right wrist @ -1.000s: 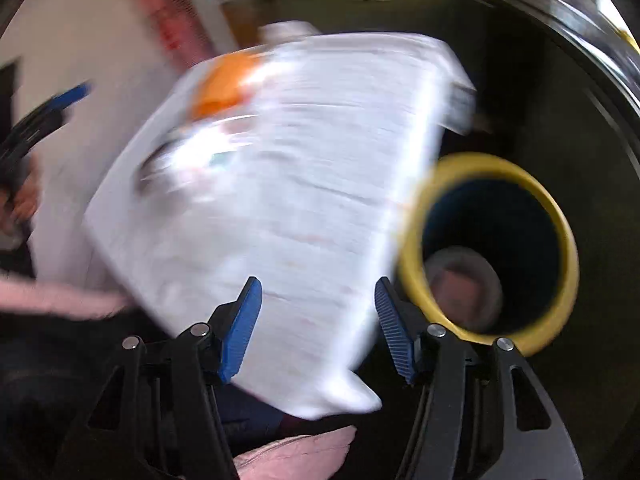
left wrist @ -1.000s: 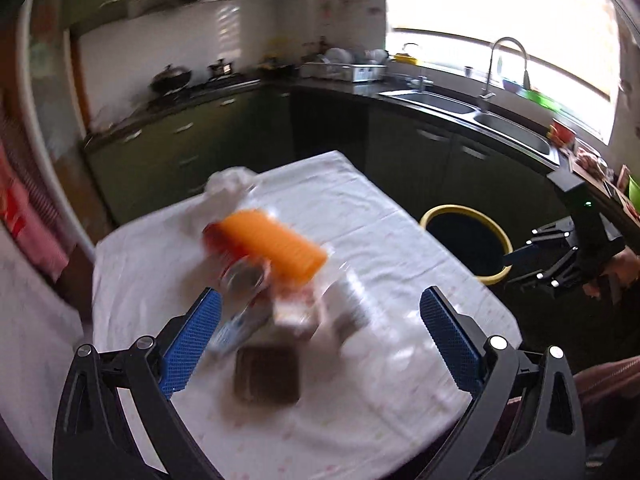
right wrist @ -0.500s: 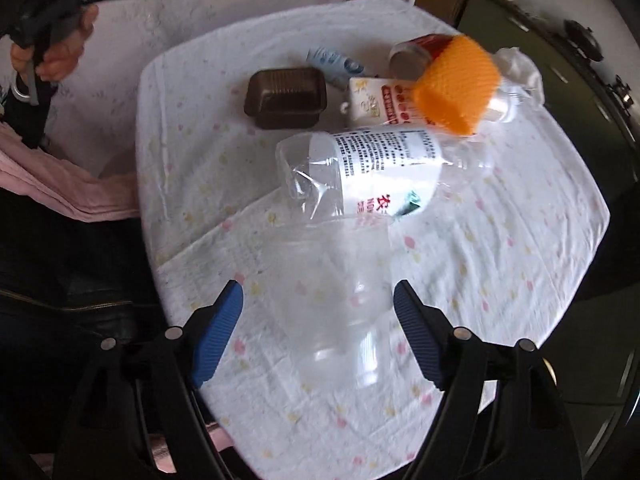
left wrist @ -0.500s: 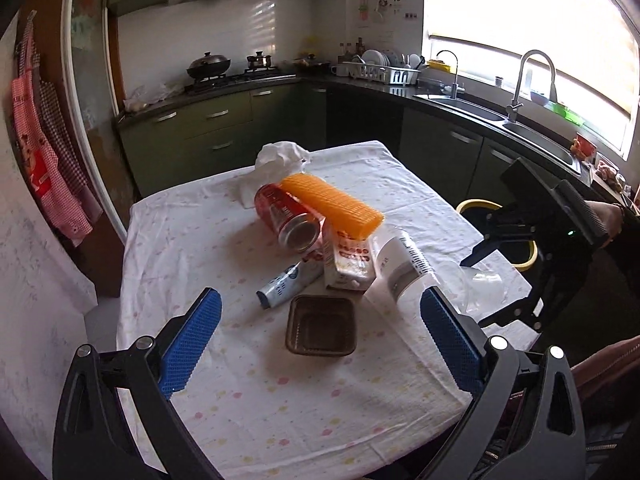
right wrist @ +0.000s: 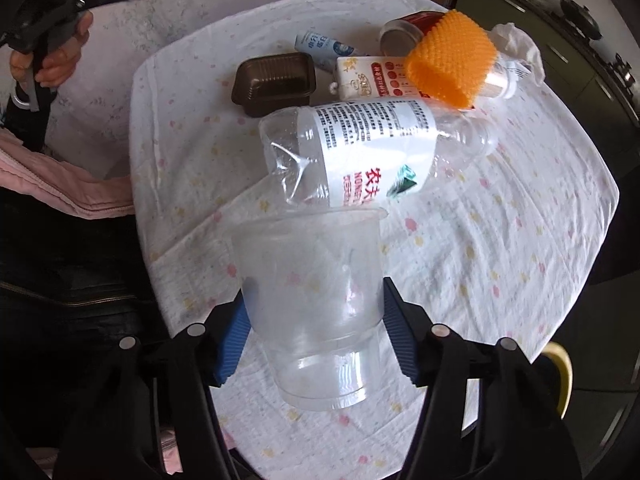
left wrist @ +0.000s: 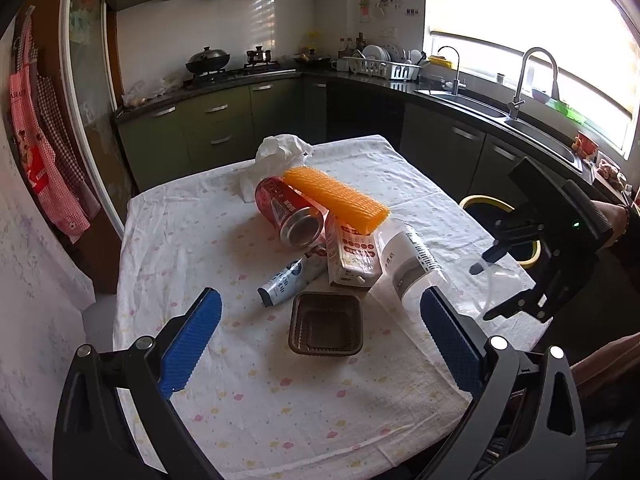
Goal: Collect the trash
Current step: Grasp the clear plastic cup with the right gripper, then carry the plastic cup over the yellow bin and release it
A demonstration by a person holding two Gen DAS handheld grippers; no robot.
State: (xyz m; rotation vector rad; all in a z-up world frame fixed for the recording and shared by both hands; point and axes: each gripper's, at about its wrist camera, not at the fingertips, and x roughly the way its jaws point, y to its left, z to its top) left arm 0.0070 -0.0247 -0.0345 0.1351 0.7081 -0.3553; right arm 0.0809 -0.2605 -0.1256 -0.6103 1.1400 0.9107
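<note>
Trash lies piled on the cloth-covered table point(left wrist: 192, 232): a red can point(left wrist: 290, 212), an orange mesh sleeve point(left wrist: 336, 200), a milk carton point(left wrist: 352, 256), a clear bottle point(left wrist: 412, 268), a small tube point(left wrist: 284, 282), a brown tray point(left wrist: 326, 326) and a crumpled tissue point(left wrist: 280, 152). My left gripper point(left wrist: 320, 300) hovers open above the near side, nothing between its fingers. My right gripper point(right wrist: 314, 328) is at the table's right edge, its jaws closing, with the blue pads against both sides of a clear plastic cup point(right wrist: 316, 300). The cup's mouth touches the bottle point(right wrist: 372, 152).
A yellow-rimmed bin point(left wrist: 484, 202) stands on the floor past the table's right edge, behind the right gripper point(left wrist: 516, 276). Green kitchen cabinets point(left wrist: 216, 128) and a sink counter point(left wrist: 492, 112) ring the room. A person's hand point(right wrist: 60, 52) and pink sleeve point(right wrist: 68, 184) are at the left.
The right gripper swung from over the bin to the table and came down around the clear cup, its jaws now narrower. The left gripper shifted slightly and then held still.
</note>
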